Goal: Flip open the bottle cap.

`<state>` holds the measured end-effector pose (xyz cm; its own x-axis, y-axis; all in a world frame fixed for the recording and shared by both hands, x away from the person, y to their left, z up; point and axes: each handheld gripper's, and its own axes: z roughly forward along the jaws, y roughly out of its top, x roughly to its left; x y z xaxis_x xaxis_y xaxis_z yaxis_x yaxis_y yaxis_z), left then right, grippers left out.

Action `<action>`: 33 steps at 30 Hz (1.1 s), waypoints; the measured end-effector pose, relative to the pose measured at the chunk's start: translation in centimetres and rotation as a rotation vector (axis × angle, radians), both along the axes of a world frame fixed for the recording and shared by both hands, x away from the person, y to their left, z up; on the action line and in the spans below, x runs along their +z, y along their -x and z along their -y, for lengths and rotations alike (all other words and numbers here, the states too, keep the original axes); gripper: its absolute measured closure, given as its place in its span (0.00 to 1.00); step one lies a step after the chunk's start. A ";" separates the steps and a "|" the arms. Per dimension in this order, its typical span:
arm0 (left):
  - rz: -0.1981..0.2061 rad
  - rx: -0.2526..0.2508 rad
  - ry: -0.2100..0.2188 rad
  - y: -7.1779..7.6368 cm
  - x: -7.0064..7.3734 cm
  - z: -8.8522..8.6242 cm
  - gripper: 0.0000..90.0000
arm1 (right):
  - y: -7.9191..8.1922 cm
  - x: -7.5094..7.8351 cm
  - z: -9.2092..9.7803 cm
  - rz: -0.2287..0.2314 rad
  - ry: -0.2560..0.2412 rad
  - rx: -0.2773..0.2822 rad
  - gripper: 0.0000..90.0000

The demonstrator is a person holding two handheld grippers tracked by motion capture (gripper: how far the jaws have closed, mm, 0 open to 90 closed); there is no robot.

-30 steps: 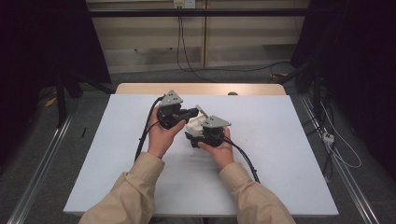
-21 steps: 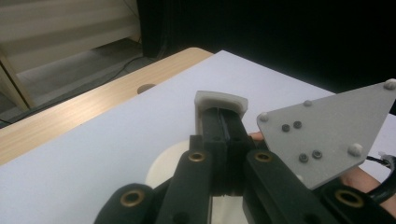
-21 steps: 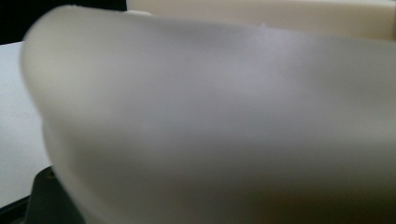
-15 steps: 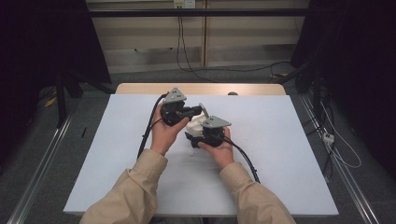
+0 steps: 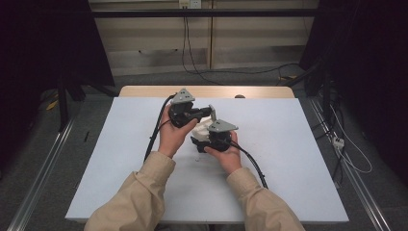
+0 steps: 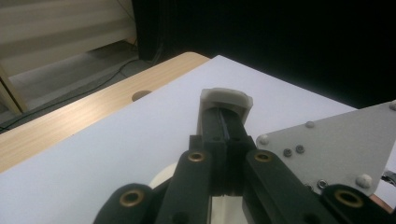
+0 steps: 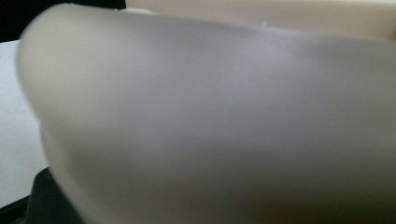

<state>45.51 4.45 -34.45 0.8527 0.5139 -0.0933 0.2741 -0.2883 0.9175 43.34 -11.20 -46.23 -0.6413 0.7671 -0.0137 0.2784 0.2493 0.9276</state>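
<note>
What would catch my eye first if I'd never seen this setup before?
Probably the two hand-held tools meeting mid-table: the left gripper pinches a small pale cap between shut jaws, above a white object beside the right gripper. Around them lies the bare white table.

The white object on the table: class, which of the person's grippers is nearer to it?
Right. The right gripper is down against the white object, which looms close in its view. The left gripper is raised just beyond it.
</note>
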 end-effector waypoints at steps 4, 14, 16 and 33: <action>0.000 -0.003 -0.007 -0.2 0.1 0.2 1.00 | 0.0 0.0 0.0 0.000 0.000 0.000 0.20; -0.004 -0.006 -0.005 -0.6 0.2 0.6 1.00 | 0.0 0.0 0.0 -0.002 0.000 0.001 0.20; -0.002 -0.008 -0.005 -0.6 0.3 0.7 1.00 | 0.0 0.0 0.0 -0.002 0.000 0.000 0.20; 0.002 -0.023 -0.015 -1.2 0.4 1.5 1.00 | 0.0 0.0 0.0 -0.005 -0.002 0.000 0.20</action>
<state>46.70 2.91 -34.00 0.8644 0.4958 -0.0838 0.2656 -0.3086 0.9134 43.36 -11.22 -46.24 -0.6416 0.7670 -0.0093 0.2828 0.2479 0.9266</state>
